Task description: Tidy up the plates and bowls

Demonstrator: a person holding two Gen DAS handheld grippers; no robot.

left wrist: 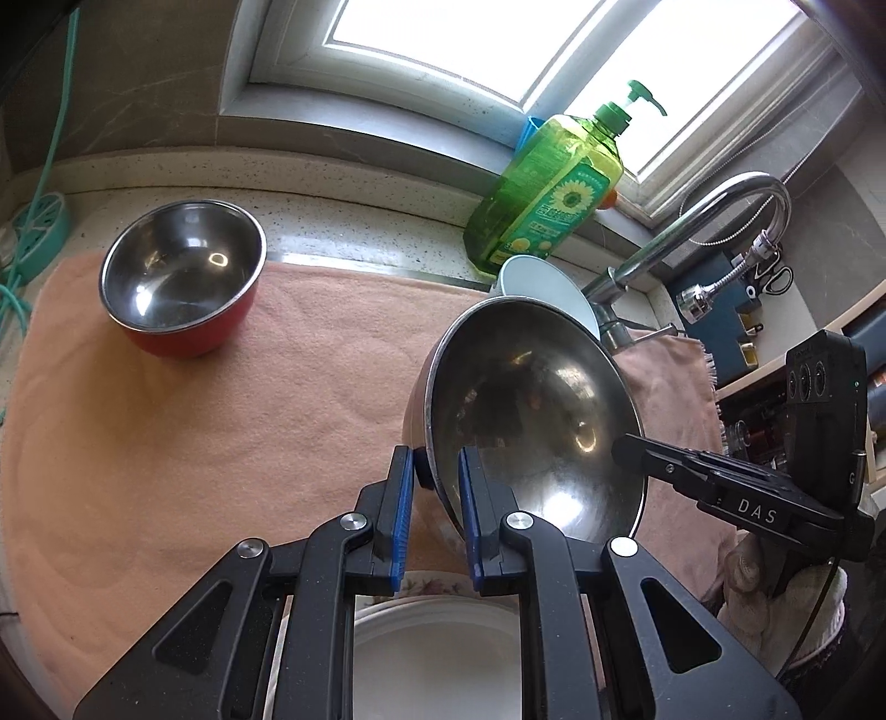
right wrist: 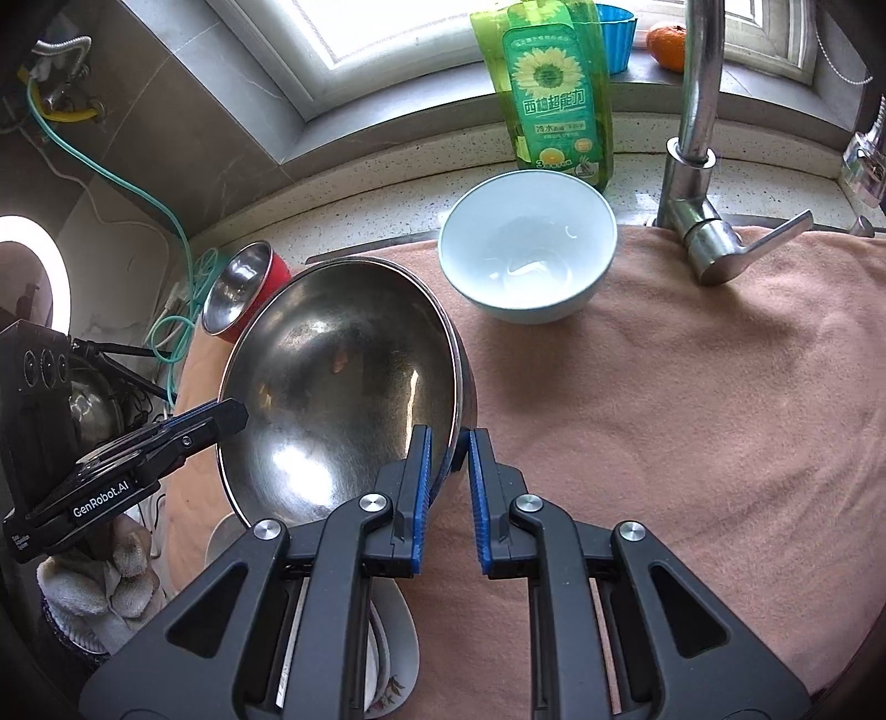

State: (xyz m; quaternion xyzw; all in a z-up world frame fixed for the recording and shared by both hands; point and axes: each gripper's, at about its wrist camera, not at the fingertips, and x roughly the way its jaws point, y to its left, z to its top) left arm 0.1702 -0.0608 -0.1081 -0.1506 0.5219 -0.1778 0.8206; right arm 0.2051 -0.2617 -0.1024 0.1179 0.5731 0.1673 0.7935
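Observation:
A large steel bowl (left wrist: 531,421) (right wrist: 343,387) hangs tilted above the peach towel, held from both sides. My left gripper (left wrist: 434,454) is shut on its near rim, and my right gripper (right wrist: 449,432) is shut on the opposite rim. Each gripper shows in the other's view: the right gripper (left wrist: 623,447) at the right, the left gripper (right wrist: 235,412) at the left. A small red bowl with a steel inside (left wrist: 183,277) (right wrist: 243,288) stands at the towel's far left. A white bowl (right wrist: 526,249) (left wrist: 548,288) stands upright by the soap bottle. White plates (left wrist: 437,653) (right wrist: 387,664) lie under the grippers.
The peach towel (right wrist: 692,415) covers the counter. A green dish soap bottle (left wrist: 542,194) (right wrist: 554,94) stands at the back wall, a steel faucet (right wrist: 698,166) (left wrist: 709,216) to its right. An orange (right wrist: 667,44) and a blue cup (right wrist: 617,33) sit on the window sill. Gloved hands (right wrist: 111,576) hold the grippers.

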